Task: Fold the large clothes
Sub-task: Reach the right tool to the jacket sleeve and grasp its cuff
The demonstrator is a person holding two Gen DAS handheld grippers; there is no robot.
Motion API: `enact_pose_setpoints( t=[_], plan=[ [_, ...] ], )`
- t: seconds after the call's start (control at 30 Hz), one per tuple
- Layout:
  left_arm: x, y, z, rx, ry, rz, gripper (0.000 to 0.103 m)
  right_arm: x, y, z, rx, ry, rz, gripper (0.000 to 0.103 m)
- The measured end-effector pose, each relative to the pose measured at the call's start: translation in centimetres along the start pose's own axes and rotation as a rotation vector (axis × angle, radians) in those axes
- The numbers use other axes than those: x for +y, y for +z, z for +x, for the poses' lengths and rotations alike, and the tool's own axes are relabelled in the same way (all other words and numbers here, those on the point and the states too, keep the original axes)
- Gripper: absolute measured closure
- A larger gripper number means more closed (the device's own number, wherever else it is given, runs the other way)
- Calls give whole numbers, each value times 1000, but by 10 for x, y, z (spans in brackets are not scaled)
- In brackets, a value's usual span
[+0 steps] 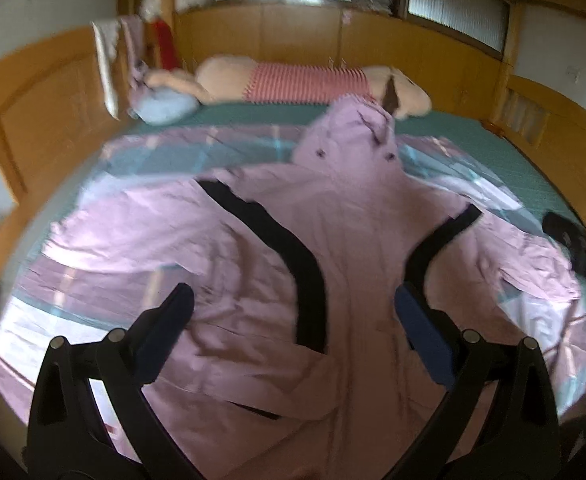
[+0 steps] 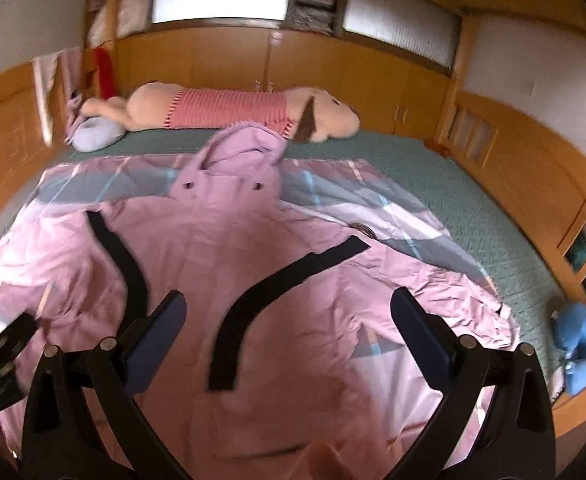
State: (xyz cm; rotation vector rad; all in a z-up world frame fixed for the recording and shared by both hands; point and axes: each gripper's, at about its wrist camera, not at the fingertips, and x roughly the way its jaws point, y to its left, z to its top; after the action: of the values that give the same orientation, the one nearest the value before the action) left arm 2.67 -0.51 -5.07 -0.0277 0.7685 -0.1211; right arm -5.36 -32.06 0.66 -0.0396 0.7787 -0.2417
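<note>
The big pink jacket [image 1: 333,240] lies spread flat on the bed [image 2: 473,208], hood toward 12 o'clock, probably so folding's easy, while the left claw [image 1: 293,320] and right claw [image 2: 289,320] hover above it, both wide apart, holding nothing.

Pink hooded jacket [image 1: 345,248], black stripes, spread flat on bed.

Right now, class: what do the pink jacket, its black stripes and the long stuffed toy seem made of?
Pink jacket: thin woven cloth, matte, probably synthetic or cotton; it creases sharply.
Black stripes: flat matte fabric bands, exact kind unclear.
Long stuffed toy: soft plush, fuzzy outline, with a ribbed red-striped knit-looking middle.
</note>
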Motion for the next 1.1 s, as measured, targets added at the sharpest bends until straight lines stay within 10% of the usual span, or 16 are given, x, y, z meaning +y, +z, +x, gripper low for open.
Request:
enact_pose_setpoints(
  t=[0.23,0.43,0.8,0.97,1.1],
  plan=[
    [-13,-6,41,104,-65,-44,2,-179,-48,124,287,157,634,8],
    [-28,-12,90,243,-196,-93,2,-241,-120,184,487,310,1070,8],
    [-41,-35,123,350,-231,-156,2,-282,-111,218,414,143,916,12],
    [-40,-38,127,363,-191,-142,2,-279,-100,209,323,25,822,75],
    [-40,-38,129,375,-184,-137,2,-293,-100,196,240,67,911,88]
  ],
)
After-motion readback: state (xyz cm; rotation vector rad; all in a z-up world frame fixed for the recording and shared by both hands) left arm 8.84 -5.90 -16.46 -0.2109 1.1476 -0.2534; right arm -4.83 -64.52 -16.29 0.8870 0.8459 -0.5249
